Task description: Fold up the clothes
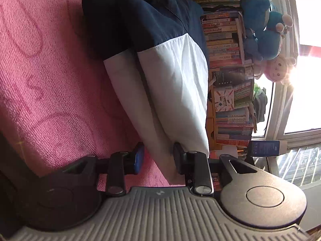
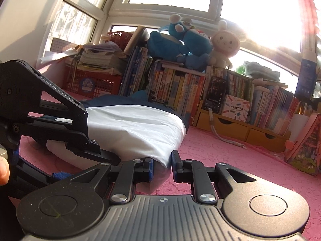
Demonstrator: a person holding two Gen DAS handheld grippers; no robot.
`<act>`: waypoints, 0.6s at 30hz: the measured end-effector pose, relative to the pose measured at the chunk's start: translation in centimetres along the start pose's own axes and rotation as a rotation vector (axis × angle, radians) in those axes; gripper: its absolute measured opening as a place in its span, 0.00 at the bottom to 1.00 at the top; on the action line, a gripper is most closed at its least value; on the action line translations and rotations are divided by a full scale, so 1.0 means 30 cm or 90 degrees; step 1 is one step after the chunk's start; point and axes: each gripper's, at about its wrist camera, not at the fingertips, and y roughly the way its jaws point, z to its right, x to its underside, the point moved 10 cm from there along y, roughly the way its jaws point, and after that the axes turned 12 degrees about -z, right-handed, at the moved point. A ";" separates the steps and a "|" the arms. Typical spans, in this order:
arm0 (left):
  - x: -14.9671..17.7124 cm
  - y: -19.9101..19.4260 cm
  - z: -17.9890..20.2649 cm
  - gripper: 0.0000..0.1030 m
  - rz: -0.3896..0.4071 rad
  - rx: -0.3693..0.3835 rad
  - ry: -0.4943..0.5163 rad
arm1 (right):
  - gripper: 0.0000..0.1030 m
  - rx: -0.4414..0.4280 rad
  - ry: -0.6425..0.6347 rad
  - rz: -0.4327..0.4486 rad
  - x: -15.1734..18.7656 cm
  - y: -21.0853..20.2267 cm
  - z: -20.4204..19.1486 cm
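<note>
A navy-and-white garment, already doubled into a thick bundle, is seen lying on a pink towelling surface as a fold is carried out. Its white end is pinched between the narrowed jaws of the left gripper, while a white corner is clamped in the near-closed right gripper. The next move is judged to call for both held edges being carried together over the navy half. Rows of books, plush toys and a loose cable are crowded just beyond the garment, limiting room.
</note>
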 end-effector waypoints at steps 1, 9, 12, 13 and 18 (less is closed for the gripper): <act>-0.009 -0.003 -0.007 0.18 0.012 -0.003 -0.007 | 0.18 0.002 -0.001 0.002 0.000 -0.002 0.001; -0.129 -0.184 -0.034 0.04 0.182 -0.072 0.049 | 0.18 0.010 -0.004 0.000 0.016 -0.004 0.014; -0.188 -0.277 -0.076 0.05 0.242 -0.105 0.034 | 0.18 0.010 -0.009 -0.001 0.021 -0.004 0.010; -0.202 -0.314 -0.090 0.05 0.265 -0.121 0.035 | 0.18 0.010 -0.009 0.000 0.022 -0.004 0.008; -0.267 -0.571 -0.147 0.03 0.461 -0.318 0.076 | 0.18 0.012 -0.011 0.001 0.024 -0.006 0.001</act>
